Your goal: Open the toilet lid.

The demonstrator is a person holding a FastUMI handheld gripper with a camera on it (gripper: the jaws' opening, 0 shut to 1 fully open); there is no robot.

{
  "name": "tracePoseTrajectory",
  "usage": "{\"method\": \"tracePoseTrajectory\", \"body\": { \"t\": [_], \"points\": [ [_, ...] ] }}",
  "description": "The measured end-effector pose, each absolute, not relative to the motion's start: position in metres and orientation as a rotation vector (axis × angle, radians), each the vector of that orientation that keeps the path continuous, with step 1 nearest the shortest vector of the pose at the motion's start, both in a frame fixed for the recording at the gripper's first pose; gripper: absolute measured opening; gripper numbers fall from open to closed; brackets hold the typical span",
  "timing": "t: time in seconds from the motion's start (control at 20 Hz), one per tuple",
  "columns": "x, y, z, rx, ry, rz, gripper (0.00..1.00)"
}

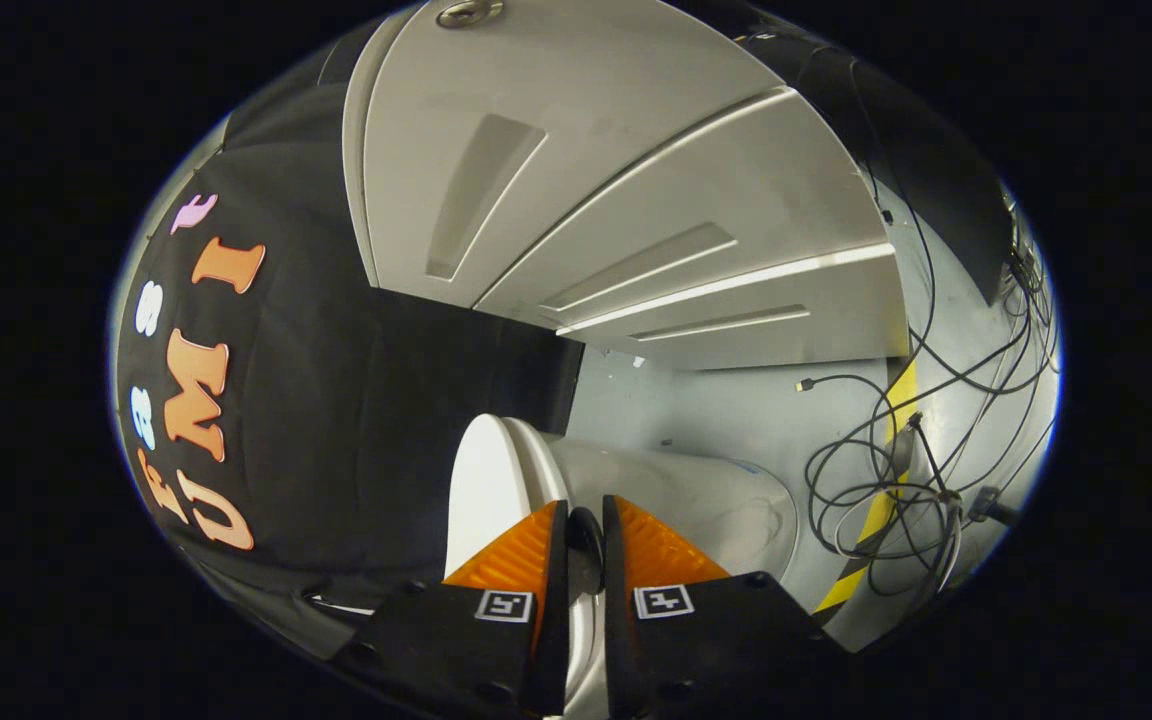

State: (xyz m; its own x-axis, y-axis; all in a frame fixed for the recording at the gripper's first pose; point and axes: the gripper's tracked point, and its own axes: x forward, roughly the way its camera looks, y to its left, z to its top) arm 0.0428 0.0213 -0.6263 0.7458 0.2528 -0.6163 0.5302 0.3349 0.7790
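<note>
The white toilet lid [481, 490] stands just ahead of my fingers, and its thin rim runs in between them. Beside it, on the other side of the fingers, is the pale rounded toilet body [716, 505]. My gripper [585, 525] is nearly closed, with both fingers pressed on the lid's edge. A narrow strip of white shows in the gap between them. The part of the lid inside the grip is hidden by the fingers [526, 555].
Large grey panels with recessed grooves [636, 200] rise beyond the toilet. A tangle of black cables [896, 480] lies on the grey floor past the toilet body, across a yellow-and-black tape strip [881, 500]. The black cloth wall [356, 420] stands close beside the lid.
</note>
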Motion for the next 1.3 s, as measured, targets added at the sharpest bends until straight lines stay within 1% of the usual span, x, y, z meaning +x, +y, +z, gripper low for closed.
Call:
{"method": "tracePoseTrajectory", "body": {
  "t": [0.05, 0.1, 0.55, 0.9, 1.3],
  "points": [
    [0.044, 0.023, -0.626, 1.252, 0.759, -0.211, 0.12],
    [0.041, 0.022, -0.622, 1.240, 0.759, -0.218, 0.12],
    [0.053, 0.035, -0.554, 1.151, 0.697, -0.174, 0.12],
    [0.078, 0.049, -0.490, 1.023, 0.552, -0.177, 0.12],
    [0.085, 0.091, -0.401, 0.864, 0.452, -0.117, 0.12]
  ]
}}
